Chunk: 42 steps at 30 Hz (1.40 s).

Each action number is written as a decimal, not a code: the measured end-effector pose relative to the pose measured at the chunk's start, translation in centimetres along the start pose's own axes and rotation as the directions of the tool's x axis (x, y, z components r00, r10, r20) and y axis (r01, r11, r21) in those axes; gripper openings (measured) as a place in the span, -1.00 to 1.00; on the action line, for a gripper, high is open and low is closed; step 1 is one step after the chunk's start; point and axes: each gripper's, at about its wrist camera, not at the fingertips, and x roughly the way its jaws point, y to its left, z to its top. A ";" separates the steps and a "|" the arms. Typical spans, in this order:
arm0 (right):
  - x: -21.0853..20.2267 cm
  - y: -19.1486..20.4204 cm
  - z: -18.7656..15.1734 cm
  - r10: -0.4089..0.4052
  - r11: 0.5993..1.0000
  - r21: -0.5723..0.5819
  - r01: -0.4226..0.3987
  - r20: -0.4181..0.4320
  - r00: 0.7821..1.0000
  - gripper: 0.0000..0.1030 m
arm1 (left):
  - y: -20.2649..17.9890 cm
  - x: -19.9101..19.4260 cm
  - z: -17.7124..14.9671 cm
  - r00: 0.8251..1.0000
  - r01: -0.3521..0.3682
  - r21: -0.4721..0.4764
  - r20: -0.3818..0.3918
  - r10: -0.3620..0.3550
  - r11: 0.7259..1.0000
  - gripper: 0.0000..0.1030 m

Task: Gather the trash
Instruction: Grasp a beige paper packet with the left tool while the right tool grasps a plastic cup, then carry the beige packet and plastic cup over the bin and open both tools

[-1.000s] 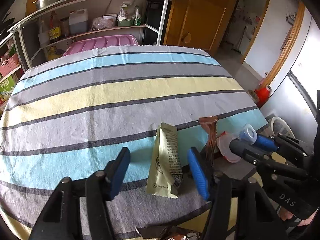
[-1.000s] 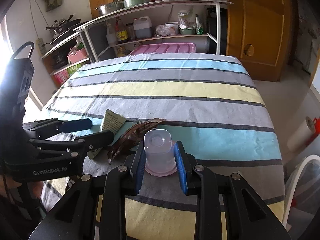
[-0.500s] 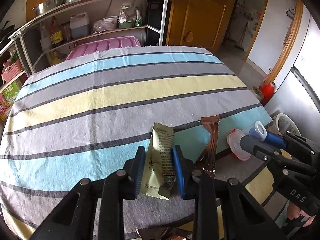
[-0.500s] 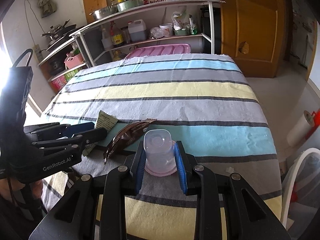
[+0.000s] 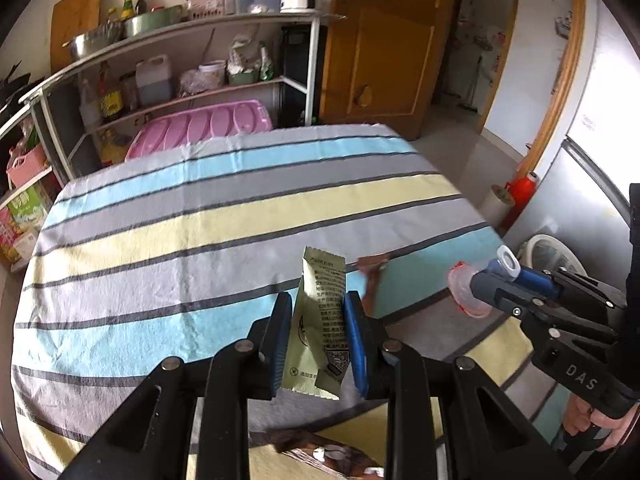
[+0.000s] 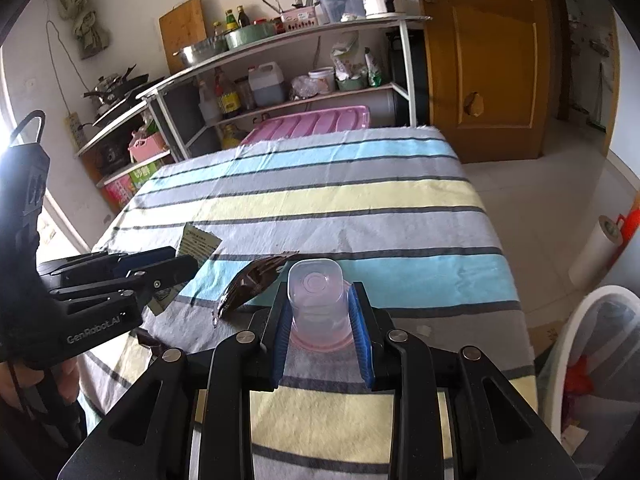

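Note:
On the striped tablecloth my left gripper is shut on a pale green sachet wrapper, held upright and lifted off the cloth. A brown snack wrapper lies just right of it. My right gripper is shut on an upside-down clear plastic cup with a pink rim, held above the cloth. In the right wrist view the left gripper and its sachet are at the left, and the brown wrapper lies between the two grippers. In the left wrist view the right gripper sits at the right.
Another brown wrapper lies at the table's near edge. A white bin with a liner stands on the floor right of the table. Behind the table are a metal shelf rack, a pink tub lid and a wooden door.
The left jaws went from wide open around the sachet to shut on it, then lifted it. The right gripper, still holding the cup, rose slightly.

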 end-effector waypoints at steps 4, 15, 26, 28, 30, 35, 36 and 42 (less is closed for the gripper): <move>-1.4 -0.6 -0.2 -0.014 1.000 0.016 0.014 0.023 1.000 -0.43 | -1.5 -0.9 0.3 1.000 0.019 0.024 0.022 -0.020 1.000 -0.46; -6.8 -4.6 -1.7 -0.092 0.992 0.094 0.083 0.093 0.991 -0.43 | -7.4 -1.6 0.9 0.994 0.098 0.101 0.044 -0.103 0.990 -0.46; -12.0 -11.2 -4.1 -0.213 0.960 0.210 0.184 0.121 0.970 -0.43 | -15.3 -0.6 1.4 0.978 0.198 0.207 0.019 -0.206 0.958 -0.46; -12.8 -12.4 -4.5 -0.232 0.951 0.234 0.200 0.117 0.966 -0.43 | -16.8 -0.3 1.5 0.975 0.212 0.225 0.011 -0.220 0.951 -0.46; -13.7 -13.7 -5.2 -0.261 0.941 0.253 0.226 0.114 0.959 -0.43 | -18.6 0.1 1.6 0.970 0.235 0.247 -0.003 -0.242 0.940 -0.46; -15.6 -16.7 -6.7 -0.326 0.911 0.297 0.286 0.093 0.941 -0.43 | -22.9 0.9 1.3 0.958 0.281 0.298 -0.030 -0.286 0.912 -0.46; -15.8 -17.2 -7.0 -0.336 0.906 0.304 0.295 0.090 0.938 -0.43 | -23.8 1.2 1.2 0.956 0.289 0.310 -0.039 -0.292 0.906 -0.46; -17.2 -20.7 -8.8 -0.381 0.871 0.354 0.340 0.052 0.923 -0.43 | -27.7 2.4 0.4 0.941 0.338 0.347 -0.093 -0.326 0.875 -0.46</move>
